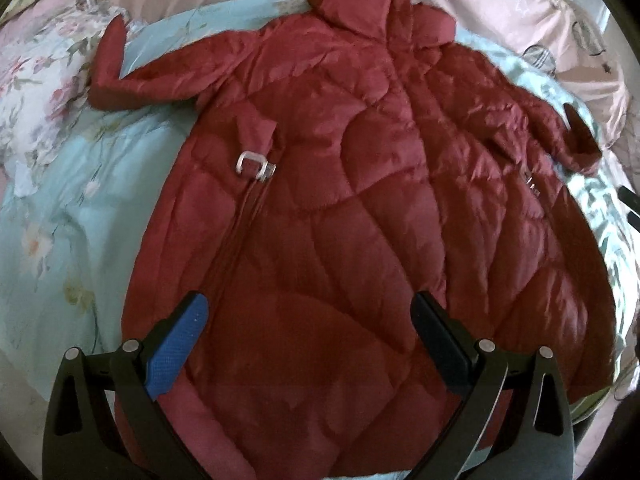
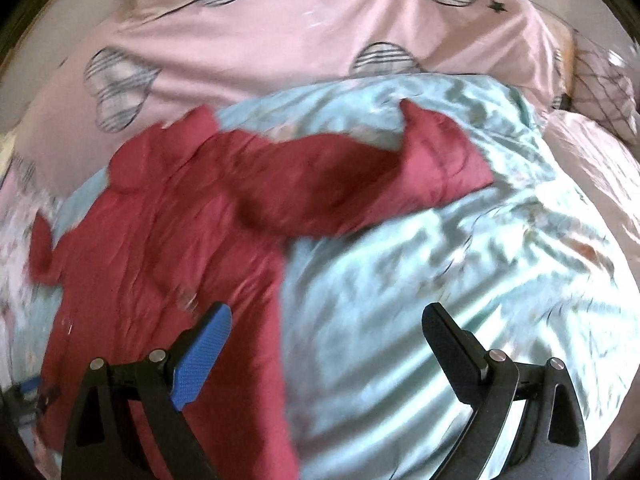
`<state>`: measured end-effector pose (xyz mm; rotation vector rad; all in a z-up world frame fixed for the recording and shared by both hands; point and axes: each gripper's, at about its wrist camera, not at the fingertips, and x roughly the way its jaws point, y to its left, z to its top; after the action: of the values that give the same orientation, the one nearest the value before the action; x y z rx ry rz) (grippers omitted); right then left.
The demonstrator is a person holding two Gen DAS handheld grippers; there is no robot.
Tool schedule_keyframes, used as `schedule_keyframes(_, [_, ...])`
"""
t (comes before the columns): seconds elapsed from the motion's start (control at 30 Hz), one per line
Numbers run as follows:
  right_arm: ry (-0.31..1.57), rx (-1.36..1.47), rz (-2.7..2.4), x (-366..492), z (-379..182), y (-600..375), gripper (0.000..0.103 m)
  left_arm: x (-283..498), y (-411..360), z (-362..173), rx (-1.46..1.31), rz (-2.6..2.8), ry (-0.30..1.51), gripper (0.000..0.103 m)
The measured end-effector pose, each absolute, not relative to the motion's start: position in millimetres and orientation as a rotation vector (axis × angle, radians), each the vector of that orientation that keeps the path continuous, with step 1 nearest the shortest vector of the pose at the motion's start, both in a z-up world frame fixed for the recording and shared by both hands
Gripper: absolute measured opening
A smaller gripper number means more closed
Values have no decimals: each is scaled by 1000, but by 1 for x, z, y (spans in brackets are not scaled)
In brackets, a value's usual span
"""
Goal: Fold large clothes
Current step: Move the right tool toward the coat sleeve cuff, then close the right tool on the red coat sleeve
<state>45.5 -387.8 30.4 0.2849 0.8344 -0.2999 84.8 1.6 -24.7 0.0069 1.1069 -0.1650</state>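
A long dark red quilted coat (image 1: 360, 208) lies spread flat on a light blue floral quilt (image 1: 80, 216), collar far, hem near, both sleeves out to the sides. A silver buckle (image 1: 254, 165) sits on its left front. My left gripper (image 1: 308, 304) is open and empty, hovering above the lower hem. In the right wrist view the coat (image 2: 160, 240) lies to the left with its right sleeve (image 2: 420, 168) stretched across the quilt (image 2: 440, 280). My right gripper (image 2: 326, 316) is open and empty above the quilt beside the coat's right edge.
Pink bedding with striped heart prints (image 2: 280, 40) lies beyond the quilt. A netted object (image 2: 600, 84) sits at the far right. The left gripper shows faintly at the lower left of the right wrist view (image 2: 28, 392).
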Motion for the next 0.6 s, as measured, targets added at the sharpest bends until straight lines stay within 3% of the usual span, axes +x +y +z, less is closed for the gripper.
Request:
schedule_keyframes(0.33, [812, 324, -484, 121, 18, -482, 94, 117, -6, -17, 38, -153, 1070, 102])
schedule_keyframes(0.53, [843, 353, -557, 158, 1, -521, 77, 134, -4, -19, 14, -114, 1055, 102])
schedule_keyframes(0.6, [846, 356, -570, 167, -4, -531, 77, 138, -3, -19, -2, -115, 1048, 102])
